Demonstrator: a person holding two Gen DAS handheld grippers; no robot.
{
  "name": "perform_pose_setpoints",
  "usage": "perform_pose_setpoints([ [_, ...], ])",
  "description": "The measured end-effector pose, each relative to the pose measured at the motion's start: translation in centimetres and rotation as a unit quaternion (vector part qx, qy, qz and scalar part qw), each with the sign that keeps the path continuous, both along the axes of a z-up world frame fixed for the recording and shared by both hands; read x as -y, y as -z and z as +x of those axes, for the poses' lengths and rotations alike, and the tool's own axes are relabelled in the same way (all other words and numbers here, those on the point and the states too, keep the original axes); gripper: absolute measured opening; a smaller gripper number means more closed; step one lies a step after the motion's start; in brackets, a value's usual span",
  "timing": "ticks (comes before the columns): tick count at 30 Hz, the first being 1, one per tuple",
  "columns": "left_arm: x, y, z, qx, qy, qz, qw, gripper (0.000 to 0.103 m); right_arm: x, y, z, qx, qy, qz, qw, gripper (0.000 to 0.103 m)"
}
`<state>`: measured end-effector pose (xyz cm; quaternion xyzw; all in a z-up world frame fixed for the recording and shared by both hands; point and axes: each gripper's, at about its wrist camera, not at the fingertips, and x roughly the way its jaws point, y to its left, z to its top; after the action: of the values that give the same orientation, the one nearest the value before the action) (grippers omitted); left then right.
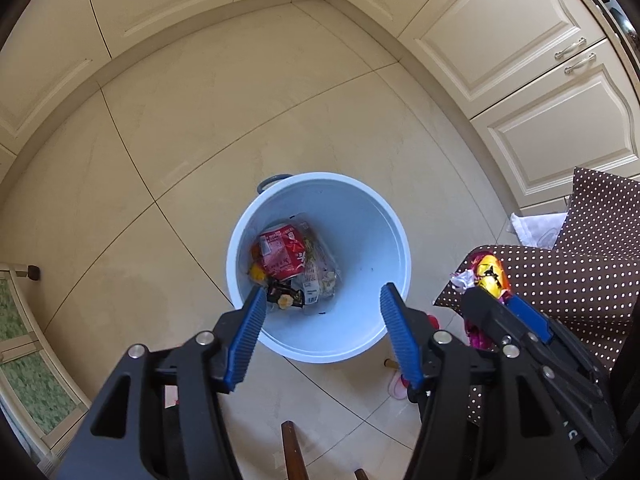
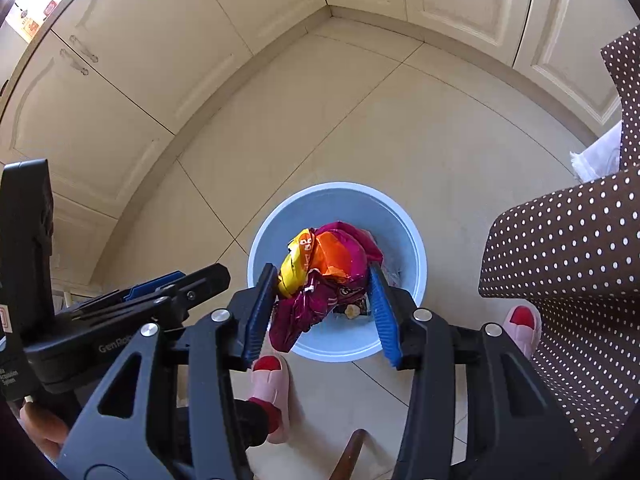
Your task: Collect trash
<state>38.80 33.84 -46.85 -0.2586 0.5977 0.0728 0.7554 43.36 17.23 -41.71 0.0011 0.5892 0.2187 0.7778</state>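
Pale blue round waste bin (image 1: 362, 332) stands on a beige tiled floor (image 1: 200, 160), cream cabinet doors (image 1: 520, 60) running along two sides and meeting in a corner. Both grippers point steeply down over the bin. Left gripper (image 1: 323, 298): blue ribbed pads spread well apart, nothing between them, the bin's open mouth showing in the gap. At the bottom of the bin, toward its left side, lies trash already collected: a crushed red drink can (image 1: 280, 256), a clear printed plastic wrapper (image 1: 320, 272) beside it, and a small dark wrapper (image 1: 286, 298) at the near edge. Right gripper (image 2: 324, 280): pads part-way apart and pressed on either side of a crumpled snack bag (image 2: 324, 276), magenta with orange and yellow panels, held directly above the bin (image 2: 416, 248); the bag's lower end hangs down past the near rim in that view. From the left wrist view the right gripper (image 1: 494, 292) shows at the right, with the yellow and magenta of the bag (image 1: 490, 274) sticking out at its tip, against a brown tablecloth with white dots (image 1: 580, 272). A bit of crumpled white paper (image 1: 462, 280) sits at the cloth's edge just beside that bag. The person's feet in pink slippers (image 2: 274, 384) with red socks stand on the floor on the near side of the bin. A dark wooden chair part (image 1: 292, 452) shows at the bottom edge.
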Motion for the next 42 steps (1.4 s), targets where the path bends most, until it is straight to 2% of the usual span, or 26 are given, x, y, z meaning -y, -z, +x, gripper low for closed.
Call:
perform_pose_setpoints([
  [7,-0.1,-0.3,-0.3,0.002,-0.005,0.000,1.0000,0.059,-0.5,-0.2,0.0,0.004,0.000,-0.008,1.000,0.051],
  [14,0.1,-0.7,-0.4,0.009,-0.001,0.000,1.0000,0.059,0.2,-0.9,-0.1,0.010,0.000,-0.008,1.000,0.052],
  [20,0.7,-2.8,-1.4,0.033,0.002,0.035,0.9988,0.059,1.4,-3.5,-1.0,0.030,-0.002,-0.007,1.000,0.052],
  [26,2.2,-9.0,-3.8,0.096,-0.004,0.064,0.9933,0.059,3.7,-9.1,-2.9,0.078,-0.001,0.005,0.997,0.052],
  [32,6.6,-18.1,-6.3,0.176,0.023,0.094,0.9797,0.059,7.4,-17.4,-6.3,0.151,0.003,0.036,0.988,0.052],
  [36,11.3,-25.2,-8.1,0.237,0.056,0.123,0.9620,0.063,11.8,-23.8,-9.3,0.218,0.014,0.055,0.974,0.054],
  [39,15.5,-29.4,-9.0,0.276,0.087,0.128,0.9486,0.065,16.7,-28.4,-12.0,0.274,0.043,0.053,0.959,0.057],
  [42,20.5,-32.2,-9.2,0.301,0.128,0.135,0.9354,0.067,22.0,-31.5,-14.2,0.315,0.079,0.046,0.945,0.059],
])
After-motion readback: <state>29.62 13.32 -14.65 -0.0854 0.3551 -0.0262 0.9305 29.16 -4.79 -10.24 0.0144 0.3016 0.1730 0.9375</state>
